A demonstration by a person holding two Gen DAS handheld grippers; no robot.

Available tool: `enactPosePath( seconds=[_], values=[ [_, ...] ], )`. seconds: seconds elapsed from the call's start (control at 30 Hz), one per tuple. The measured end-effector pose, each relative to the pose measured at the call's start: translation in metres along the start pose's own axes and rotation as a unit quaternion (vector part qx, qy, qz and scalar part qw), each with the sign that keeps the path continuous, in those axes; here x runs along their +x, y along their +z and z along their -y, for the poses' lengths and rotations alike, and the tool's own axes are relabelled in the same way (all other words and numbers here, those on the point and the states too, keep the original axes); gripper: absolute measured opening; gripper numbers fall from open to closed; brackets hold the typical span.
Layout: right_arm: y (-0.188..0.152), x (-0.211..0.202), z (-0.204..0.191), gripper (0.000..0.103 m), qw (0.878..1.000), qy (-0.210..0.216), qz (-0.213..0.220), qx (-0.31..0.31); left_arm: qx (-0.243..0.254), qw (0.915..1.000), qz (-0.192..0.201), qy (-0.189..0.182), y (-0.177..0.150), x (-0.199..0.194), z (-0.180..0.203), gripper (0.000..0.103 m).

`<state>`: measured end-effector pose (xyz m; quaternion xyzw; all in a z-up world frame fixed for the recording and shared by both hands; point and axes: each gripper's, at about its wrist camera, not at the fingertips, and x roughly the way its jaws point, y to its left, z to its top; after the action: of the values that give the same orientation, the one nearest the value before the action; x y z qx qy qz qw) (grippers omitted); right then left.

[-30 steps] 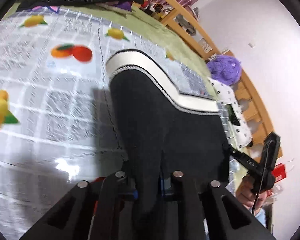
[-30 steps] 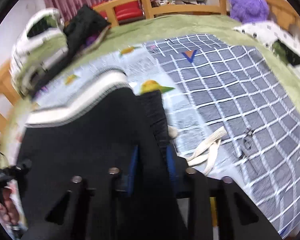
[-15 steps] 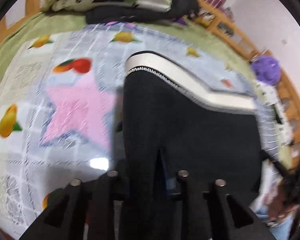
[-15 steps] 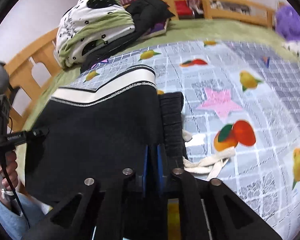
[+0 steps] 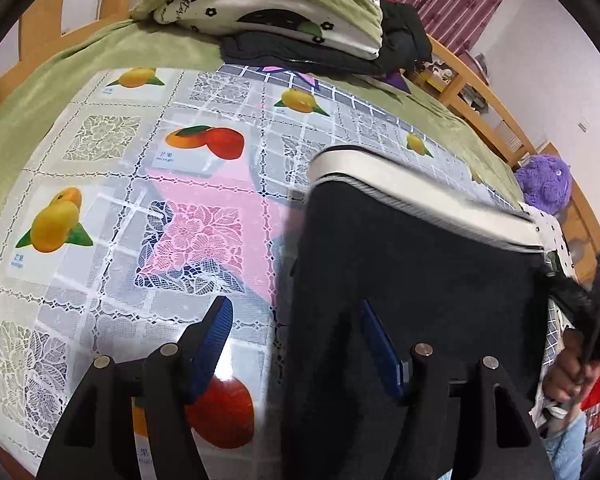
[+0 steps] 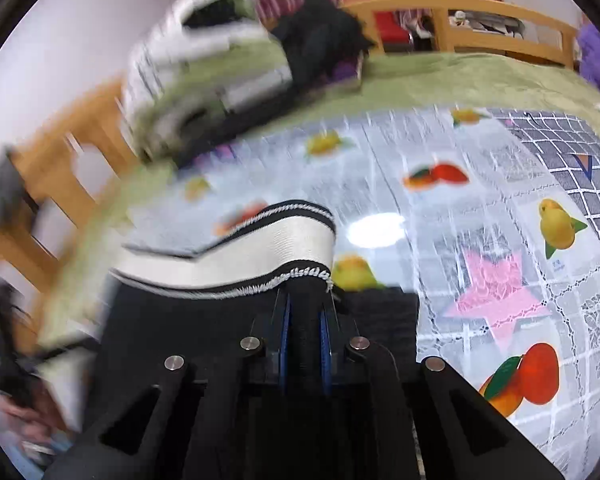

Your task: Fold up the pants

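Left wrist: the left gripper (image 5: 296, 344) is opening, pants (image 5: 412, 280) loose between its jaws. Right gripper (image 6: 305, 320) is closing, pinching the pants.

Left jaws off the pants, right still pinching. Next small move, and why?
Probably draw the left hand-held gripper back clear of the black pants. Its jaws are opening and no pad presses the cloth, though the fabric edge lies between them. The right hand-held gripper is closing, pinched on cloth just below the white waistband, so it holds the fold.
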<state>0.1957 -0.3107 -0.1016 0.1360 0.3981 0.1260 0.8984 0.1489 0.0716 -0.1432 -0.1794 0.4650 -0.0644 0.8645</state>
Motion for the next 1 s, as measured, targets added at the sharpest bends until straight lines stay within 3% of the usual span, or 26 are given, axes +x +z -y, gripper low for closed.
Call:
enactPosePath(
  seconds=[0.03,0.1,0.17,0.27,0.33,0.5,0.6,0.63,0.8,0.9,1.0],
  values=[
    [0.002,-0.011,0.004,0.012,1.0,-0.005,0.009,0.003,0.004,1.0,-0.001,-0.003,-0.001,0.0,0.001,0.064],
    [-0.003,-0.011,0.007,0.012,0.997,-0.068,0.006,-0.032,0.011,0.9999,0.0,-0.007,-0.003,-0.002,0.005,0.064],
    [-0.014,0.012,0.027,0.014,0.994,-0.107,-0.028,-0.021,0.021,0.9997,-0.003,-0.006,-0.007,-0.003,0.011,0.064],
    [-0.023,0.02,0.054,0.028,0.995,-0.078,-0.018,0.058,0.037,0.9992,-0.001,-0.011,-0.013,-0.012,0.021,0.064],
    [-0.023,0.01,0.051,0.028,0.995,-0.071,-0.017,0.068,0.051,0.9985,0.007,-0.017,-0.017,-0.021,0.029,0.064],
    [-0.051,-0.04,0.03,0.033,0.996,-0.082,-0.016,0.037,0.091,0.9953,0.029,-0.013,-0.037,-0.047,0.048,0.064],
    [-0.084,-0.067,0.011,0.04,0.996,-0.085,-0.005,-0.009,0.095,0.995,0.015,-0.026,-0.056,-0.054,0.045,0.064],
    [-0.093,-0.07,0.008,0.046,0.996,-0.089,-0.01,-0.019,0.098,0.9947,0.01,-0.029,-0.062,-0.056,0.044,0.065],
    [-0.13,-0.067,0.019,0.046,0.994,-0.093,-0.055,-0.005,0.129,0.9914,-0.009,-0.021,-0.114,-0.057,0.034,0.065],
    [-0.138,-0.06,0.023,0.047,0.993,-0.096,-0.068,0.004,0.156,0.9869,-0.022,-0.033,-0.131,-0.058,0.043,0.065],
    [-0.139,-0.063,0.024,0.047,0.994,-0.089,-0.069,0.007,0.229,0.9728,-0.028,0.018,-0.145,-0.05,0.064,0.065]
  ],
)
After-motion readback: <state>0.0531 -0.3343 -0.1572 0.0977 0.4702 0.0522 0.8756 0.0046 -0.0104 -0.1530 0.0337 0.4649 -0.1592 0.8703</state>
